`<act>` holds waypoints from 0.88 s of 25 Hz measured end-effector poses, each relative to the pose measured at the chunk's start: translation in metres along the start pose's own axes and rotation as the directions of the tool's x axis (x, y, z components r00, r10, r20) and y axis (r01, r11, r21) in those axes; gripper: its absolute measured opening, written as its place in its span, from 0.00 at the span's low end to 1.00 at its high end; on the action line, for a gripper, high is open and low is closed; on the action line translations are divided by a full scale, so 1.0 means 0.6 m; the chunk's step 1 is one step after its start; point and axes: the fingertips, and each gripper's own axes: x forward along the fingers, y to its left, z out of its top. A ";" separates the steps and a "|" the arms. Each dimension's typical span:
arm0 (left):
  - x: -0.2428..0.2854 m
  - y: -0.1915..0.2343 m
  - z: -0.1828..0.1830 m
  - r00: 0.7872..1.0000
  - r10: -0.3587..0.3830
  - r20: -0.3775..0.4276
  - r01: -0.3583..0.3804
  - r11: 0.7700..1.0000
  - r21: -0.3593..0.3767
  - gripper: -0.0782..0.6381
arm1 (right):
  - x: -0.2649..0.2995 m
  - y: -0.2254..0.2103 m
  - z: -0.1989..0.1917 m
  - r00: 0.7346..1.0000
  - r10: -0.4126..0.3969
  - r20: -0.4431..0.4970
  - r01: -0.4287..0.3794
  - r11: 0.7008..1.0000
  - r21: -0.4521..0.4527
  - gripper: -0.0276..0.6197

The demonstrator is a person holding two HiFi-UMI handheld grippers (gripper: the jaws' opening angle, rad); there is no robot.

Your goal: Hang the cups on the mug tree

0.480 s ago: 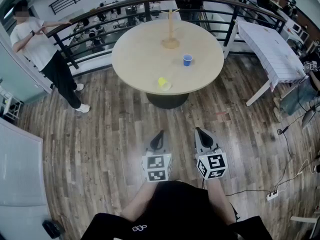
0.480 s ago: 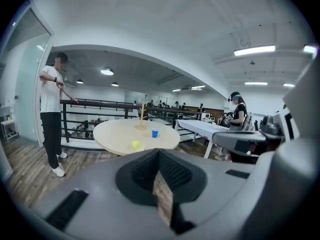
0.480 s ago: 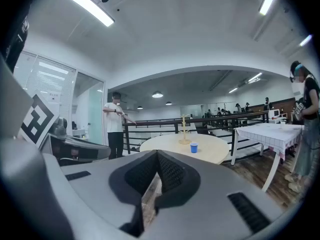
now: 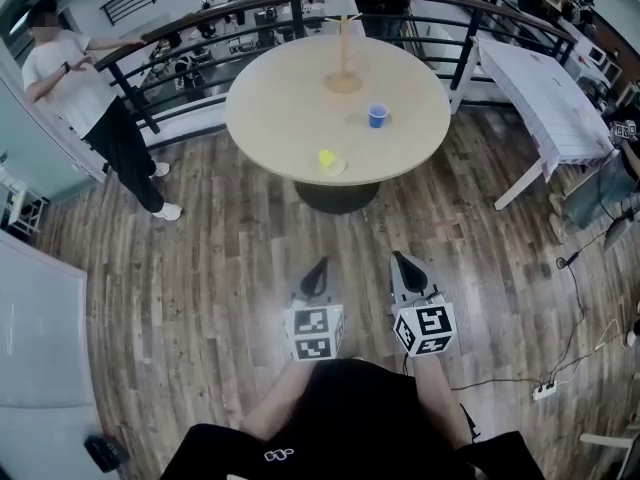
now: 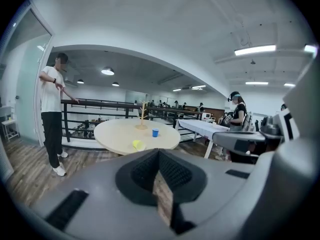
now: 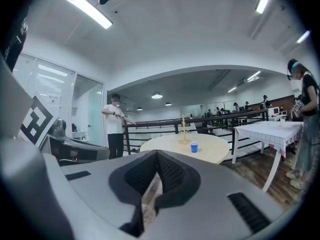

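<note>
Wooden mug tree (image 4: 343,73) at 12, far on surface (image 4: 280,118) | blue cup (image 4: 377,116) 1, yellow cup (image 4: 325,158) 12, nearer | my left gripper (image 4: 317,271), right gripper (image 4: 402,264): jaws together, empty, since cups look beyond reach.

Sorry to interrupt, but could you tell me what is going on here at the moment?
A person holds a pair of tongs in each hand. The left tongs and the right tongs are both shut and empty, held over the wooden floor short of the round table. On that table are a mug tree with no cup on it, an upright blue cup and a yellow cup that seems to lie on its side. Neither cup has been hung yet. A bystander stands by the railing.
</note>
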 end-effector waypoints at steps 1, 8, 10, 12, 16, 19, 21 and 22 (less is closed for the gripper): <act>0.000 -0.003 0.000 1.000 -0.004 -0.001 0.004 1.000 -0.006 0.13 | -0.001 -0.002 -0.002 1.000 -0.001 -0.003 0.001 1.000 0.001 0.06; 0.004 -0.016 -0.011 1.000 0.001 -0.010 -0.001 1.000 -0.020 0.13 | -0.003 -0.016 -0.015 1.000 0.011 -0.020 -0.011 1.000 0.009 0.06; 0.006 -0.019 -0.017 1.000 0.007 -0.016 -0.008 0.999 -0.031 0.13 | -0.003 -0.020 -0.020 0.999 0.020 -0.027 -0.020 1.000 0.008 0.06; 0.010 -0.023 -0.024 1.000 0.011 -0.021 -0.012 0.999 -0.049 0.13 | -0.004 -0.025 -0.026 0.999 0.030 -0.035 -0.030 1.000 0.005 0.06; 0.029 -0.027 -0.041 0.999 0.013 -0.047 -0.017 0.996 -0.088 0.13 | -0.003 -0.046 -0.047 0.997 0.033 -0.067 -0.033 0.999 0.003 0.06; 0.050 -0.026 -0.048 0.998 0.013 -0.065 -0.020 0.994 -0.104 0.13 | 0.004 -0.074 -0.056 0.997 0.015 -0.078 -0.013 1.000 0.016 0.06; 0.073 -0.021 -0.040 0.998 0.011 -0.065 -0.018 0.994 -0.105 0.13 | 0.021 -0.094 -0.053 0.997 0.000 -0.074 0.002 1.000 0.026 0.06; 0.086 -0.017 -0.037 0.998 0.009 -0.066 -0.016 0.994 -0.105 0.13 | 0.034 -0.101 -0.054 0.997 -0.004 -0.076 0.007 1.000 0.030 0.06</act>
